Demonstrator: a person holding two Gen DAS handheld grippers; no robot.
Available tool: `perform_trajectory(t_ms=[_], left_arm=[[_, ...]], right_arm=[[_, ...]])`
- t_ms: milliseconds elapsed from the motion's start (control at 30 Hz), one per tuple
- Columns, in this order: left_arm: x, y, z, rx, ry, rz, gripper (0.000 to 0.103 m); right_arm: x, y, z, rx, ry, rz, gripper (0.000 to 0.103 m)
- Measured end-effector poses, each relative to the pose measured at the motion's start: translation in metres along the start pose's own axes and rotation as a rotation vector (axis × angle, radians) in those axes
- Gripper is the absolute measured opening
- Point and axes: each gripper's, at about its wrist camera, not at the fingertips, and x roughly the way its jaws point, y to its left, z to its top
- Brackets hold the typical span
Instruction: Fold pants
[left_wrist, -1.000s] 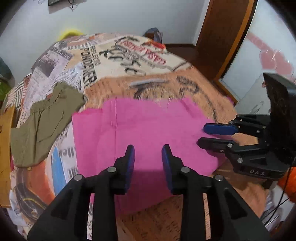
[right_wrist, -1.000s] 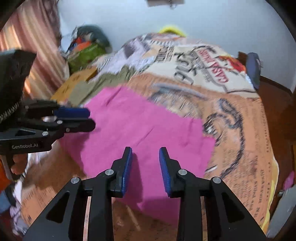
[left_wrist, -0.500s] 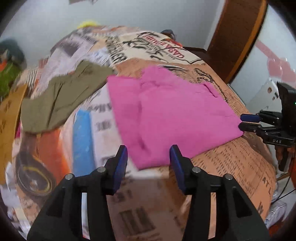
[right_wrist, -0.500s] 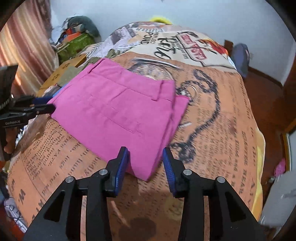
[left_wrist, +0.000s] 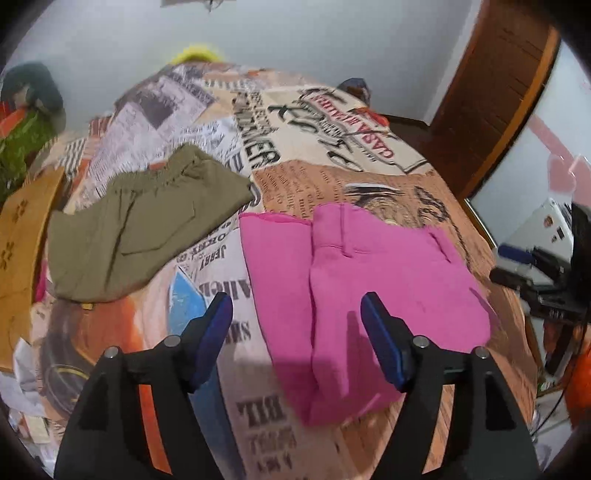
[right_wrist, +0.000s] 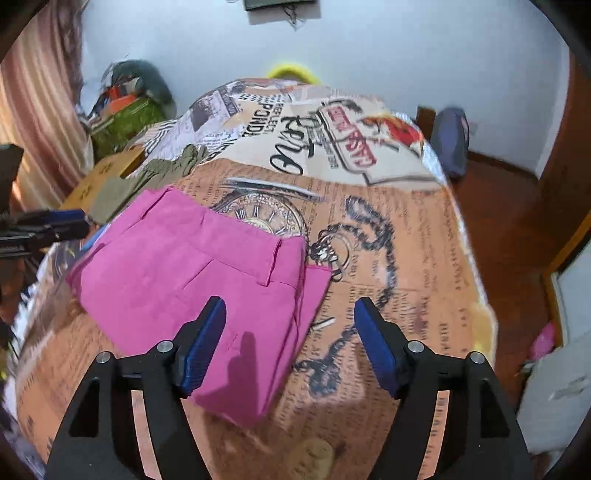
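Observation:
Pink pants (left_wrist: 369, 288) lie folded in a flat stack on the newspaper-print bedspread (left_wrist: 314, 129). They also show in the right wrist view (right_wrist: 192, 280). My left gripper (left_wrist: 297, 332) is open and empty, held above the near left part of the stack. My right gripper (right_wrist: 288, 339) is open and empty, above the stack's near right corner. Each gripper shows at the edge of the other's view, the right one (left_wrist: 524, 266) and the left one (right_wrist: 48, 225).
Olive green pants (left_wrist: 140, 221) lie on the bed left of the pink ones. A yellow-brown board (left_wrist: 18, 236) lies at the bed's left edge. Clutter is piled in the far left corner (right_wrist: 125, 107). A wooden door (left_wrist: 498, 85) stands at the right.
Both grippers have opened wide and pulled back from the pink pants. The pants now lie folded and released on the bed.

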Motion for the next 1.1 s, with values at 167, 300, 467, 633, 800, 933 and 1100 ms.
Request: perform_trajectory(t_ms=[167,300,467,633,800,933,1100], left_arm=[[0.03,0.012,0.003,-0.081,0.065,-0.072,0.074],[0.04,0.009,0.002,-0.077,0.073,-0.101,0.074],[0.051,-0.004,0.007,-0.03,0.079,-0.112,0.075],[0.062,-0.01,0.014,-0.014,0.083,-0.124,0.075],[0.067,-0.012,0.021,-0.01,0.103,-0.151,0.064],[0.071,-0.011,0.024,-0.041,0.114,-0.187,0.05],[0.07,-0.016,0.027,-0.044,0.112,-0.168,0.034]], right_arm=[[0.035,-0.013,-0.006,0.052,0.08,0.026,0.069],[0.046,-0.024,-0.011,0.115,0.091,0.088,0.069],[0.051,-0.027,-0.011,0.152,0.078,0.132,0.069],[0.057,-0.027,-0.007,0.155,0.074,0.159,0.068],[0.061,-0.029,-0.004,0.15,0.059,0.164,0.058],[0.065,-0.032,0.0,0.173,0.059,0.186,0.039],[0.062,-0.028,0.005,0.154,0.044,0.166,0.026]])
